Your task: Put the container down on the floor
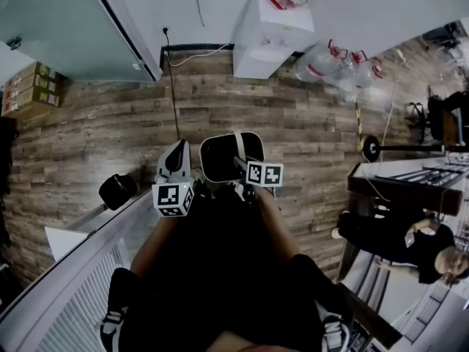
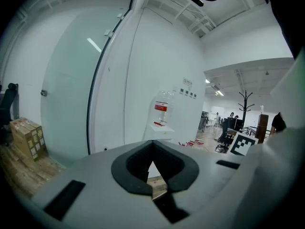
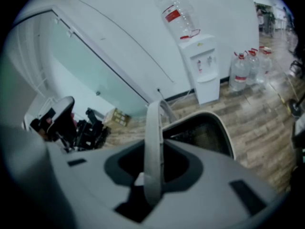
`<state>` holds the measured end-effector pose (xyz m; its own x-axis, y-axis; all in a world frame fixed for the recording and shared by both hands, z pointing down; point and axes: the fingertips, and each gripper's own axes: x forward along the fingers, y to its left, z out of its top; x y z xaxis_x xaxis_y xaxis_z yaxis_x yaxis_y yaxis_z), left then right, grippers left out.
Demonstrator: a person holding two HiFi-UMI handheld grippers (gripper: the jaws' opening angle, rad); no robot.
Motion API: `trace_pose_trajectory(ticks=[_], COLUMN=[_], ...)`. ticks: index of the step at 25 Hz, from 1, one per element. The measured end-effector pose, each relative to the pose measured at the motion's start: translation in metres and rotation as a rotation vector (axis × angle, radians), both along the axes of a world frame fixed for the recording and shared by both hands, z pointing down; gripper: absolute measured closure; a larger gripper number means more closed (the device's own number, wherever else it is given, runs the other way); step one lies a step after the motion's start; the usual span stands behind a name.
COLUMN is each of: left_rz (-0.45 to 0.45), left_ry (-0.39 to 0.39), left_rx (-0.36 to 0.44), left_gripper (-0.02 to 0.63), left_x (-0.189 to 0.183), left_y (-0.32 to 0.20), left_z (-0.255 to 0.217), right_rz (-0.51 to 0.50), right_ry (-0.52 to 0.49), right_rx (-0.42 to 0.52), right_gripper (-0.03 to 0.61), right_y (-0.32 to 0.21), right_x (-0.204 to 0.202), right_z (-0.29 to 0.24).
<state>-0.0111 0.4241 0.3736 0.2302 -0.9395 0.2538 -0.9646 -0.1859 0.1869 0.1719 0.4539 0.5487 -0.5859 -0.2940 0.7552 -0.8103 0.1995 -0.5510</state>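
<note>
Over the plank floor (image 1: 308, 130), just ahead of the person's knees, the container (image 1: 222, 156) hung by its white hoop handle (image 3: 153, 142) from the right tool (image 1: 243, 169), whose jaws were clamped on that handle. The left tool (image 1: 176, 156) sat just beside it, its jaws narrowed until the tips touched, with nothing between them.

The container looked not yet grounded. The sound way down was a straight, slow descent, keeping the pinch on the handle until the base sat flat. Letting go early would risk a swing or a tip.

Room was tight at the left, where a white slatted surface (image 1: 73, 284) ran close beside the left tool. A dark table (image 1: 399, 185) with a seated person (image 1: 410, 240) closed the right, though well apart. A thin cable (image 1: 174, 101) crossed the boards beyond the container. The water dispenser (image 1: 271, 35) and bottles (image 1: 333, 64) stood far off, leaving bare planks directly ahead.
</note>
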Motion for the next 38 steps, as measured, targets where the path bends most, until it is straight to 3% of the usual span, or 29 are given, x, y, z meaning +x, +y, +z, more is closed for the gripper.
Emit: trace_pose_trajectory(ticks=[20, 30, 38], left_rz=[0.072, 0.022, 0.009], left_ry=[0.012, 0.011, 0.001], left_rx=[0.026, 0.020, -0.007], left_gripper=[0.586, 0.586, 0.586], left_x=[-0.043, -0.060, -0.064], left_y=[-0.030, -0.068, -0.135], left_z=[-0.004, 0.002, 0.010], right_rz=[0.125, 0.086, 0.056], right_ry=[-0.030, -0.034, -0.029], right_rx=[0.042, 0.020, -0.005], right_gripper=[0.469, 0.469, 0.469], right_y=[-0.037, -0.073, -0.128], right_x=[-0.034, -0.050, -0.057], right_z=[-0.011, 0.002, 0.012])
